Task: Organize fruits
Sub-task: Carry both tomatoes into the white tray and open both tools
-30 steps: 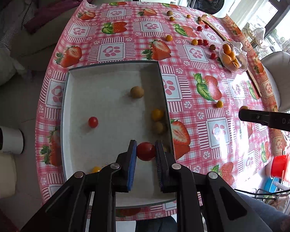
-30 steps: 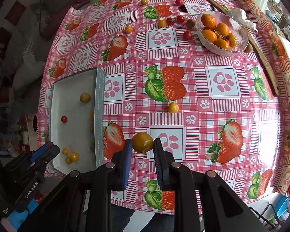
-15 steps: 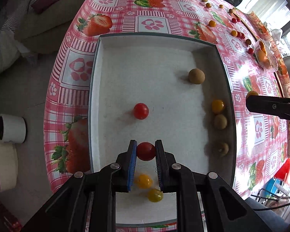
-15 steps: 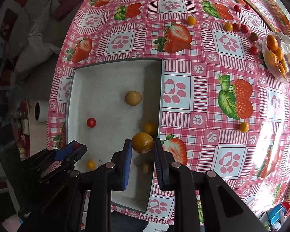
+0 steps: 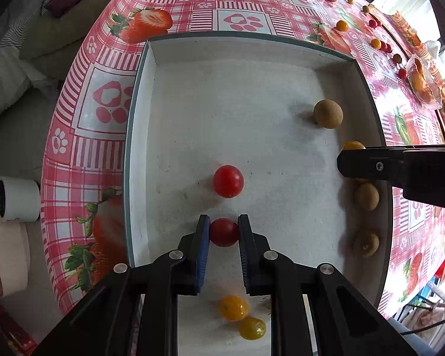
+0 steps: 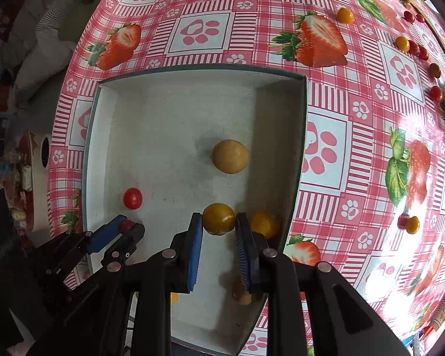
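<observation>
Left wrist view has the left gripper (image 5: pixel 224 233) clamped on a red cherry tomato (image 5: pixel 224 232), hanging low over the white tray (image 5: pixel 139 136) near its front-left part, just this side of a loose red tomato (image 5: pixel 228 181) already lying on the tray floor. Seen from the right wrist, the right gripper (image 6: pixel 219 222) is likewise closed around a yellow tomato (image 6: pixel 219 219), above the tray's right side, beside another yellow tomato (image 6: pixel 265 224) resting against the right wall. Both fruits look to be at the delivery step: what remains, by my reading, is to part the jaws gently and low so each fruit drops without rolling away. Around them on the tray lie a tan round fruit (image 6: pixel 230 156) toward the far right, two more brownish ones (image 5: pixel 366 196) along the right wall, and two yellow tomatoes (image 5: pixel 233 307) under the left gripper near the front edge. More small tomatoes (image 6: pixel 345 15) wait scattered on the strawberry tablecloth (image 6: pixel 326 148) beyond the tray. Nothing blocks either release, though the grippers are fairly close together.
</observation>
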